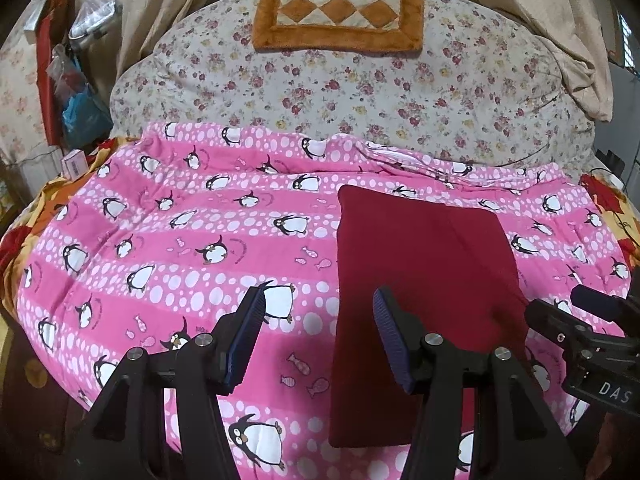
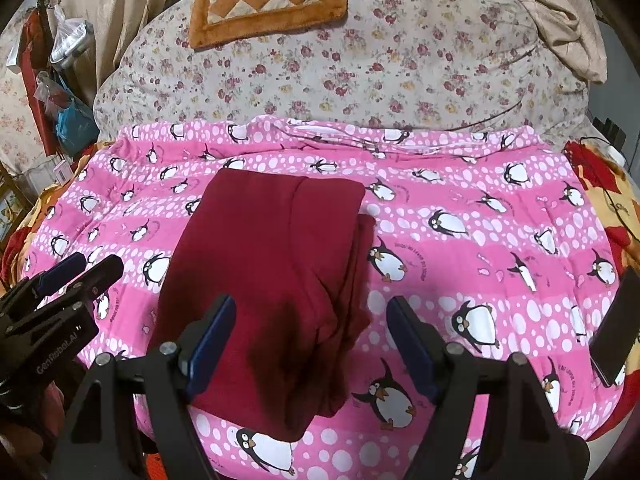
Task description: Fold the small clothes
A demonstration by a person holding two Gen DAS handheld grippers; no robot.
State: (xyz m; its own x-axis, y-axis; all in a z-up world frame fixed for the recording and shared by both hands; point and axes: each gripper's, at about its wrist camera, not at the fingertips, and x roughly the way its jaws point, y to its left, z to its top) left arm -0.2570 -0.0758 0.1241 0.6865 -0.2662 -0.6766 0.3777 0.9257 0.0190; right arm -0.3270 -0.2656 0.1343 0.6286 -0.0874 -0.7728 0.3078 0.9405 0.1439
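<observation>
Folded dark red garment (image 1: 420,280) lies flat on the pink penguin-print blanket (image 1: 180,240), which covers the near part of the bed. In the right wrist view the garment (image 2: 272,264) shows as a long rectangle with a folded layer on top and a second edge of cloth sticking out along its right side. Left hand-held gripper (image 1: 320,300) hovers over the blanket near the garment's left edge, jaws apart, nothing between them; blue ribbed pads (image 1: 390,336) face each other, the right one in front of the red cloth, contact cannot be told. Right hand-held gripper (image 2: 310,312) sits above the near end of the garment, jaws wide apart, empty, with a dark shadow on the cloth between them. Each gripper shows in the other's view: right one (image 1: 600,304) at the right edge, left one (image 2: 80,268) at the left edge, so the 2 are side by side with the garment near them. Behind the blanket lies a floral quilt (image 1: 360,80), with an orange and cream checkered cushion (image 1: 338,10) on top of it. Beige curtains (image 1: 160,8) hang at the back, plastic bags (image 1: 80,80) at far left. A dark flat item (image 2: 616,328) lies at the blanket's right edge, too unclear to name.
</observation>
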